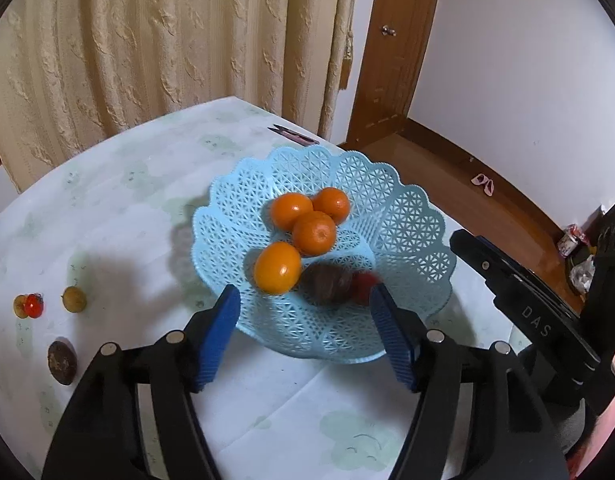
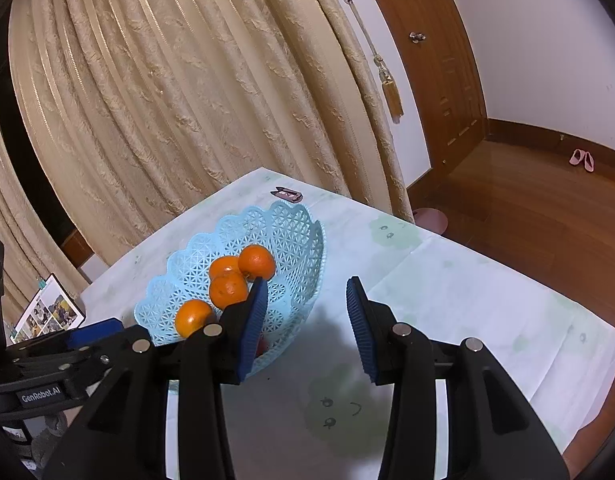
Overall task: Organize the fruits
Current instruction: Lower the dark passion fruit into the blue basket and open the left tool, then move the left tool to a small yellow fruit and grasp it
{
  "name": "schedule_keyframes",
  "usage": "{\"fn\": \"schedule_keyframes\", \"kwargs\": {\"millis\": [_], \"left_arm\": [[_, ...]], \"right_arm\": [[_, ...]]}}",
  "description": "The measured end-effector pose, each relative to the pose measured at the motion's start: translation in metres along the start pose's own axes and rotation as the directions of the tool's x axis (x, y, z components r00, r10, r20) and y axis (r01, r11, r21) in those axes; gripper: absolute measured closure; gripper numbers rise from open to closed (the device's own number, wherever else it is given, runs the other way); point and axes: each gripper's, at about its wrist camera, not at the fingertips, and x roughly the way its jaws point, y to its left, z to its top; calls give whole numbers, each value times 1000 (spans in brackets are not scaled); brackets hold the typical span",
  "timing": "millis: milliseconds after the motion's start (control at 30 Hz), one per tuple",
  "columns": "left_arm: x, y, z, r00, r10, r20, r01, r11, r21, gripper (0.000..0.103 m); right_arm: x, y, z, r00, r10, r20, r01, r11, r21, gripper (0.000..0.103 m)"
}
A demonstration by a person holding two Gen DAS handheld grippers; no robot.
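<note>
Open left tool [image 1: 305,308] above basket [image 1: 407,216]; blurred fruit [image 1: 327,282], perhaps dropping.

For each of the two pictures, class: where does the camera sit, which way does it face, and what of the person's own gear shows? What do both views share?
Left wrist view: sits on the left gripper, looking down over the blue basket; its blue-padded fingers stand apart, empty, and the right gripper's black body enters at right.
Right wrist view: sits on the right gripper, facing the table and curtain; its fingers gape, empty; the left gripper's body shows lower left.
Shared: the basket, four oranges and the table.
</note>
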Motion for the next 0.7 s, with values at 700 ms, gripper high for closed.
{"fn": "schedule_keyframes", "kwargs": {"millis": [700], "left_arm": [[-34, 87, -10, 988, 156, 13, -151, 974, -168, 28]], "right_arm": [[-12, 34, -4, 999, 41, 31, -40, 999, -32, 40]]}}
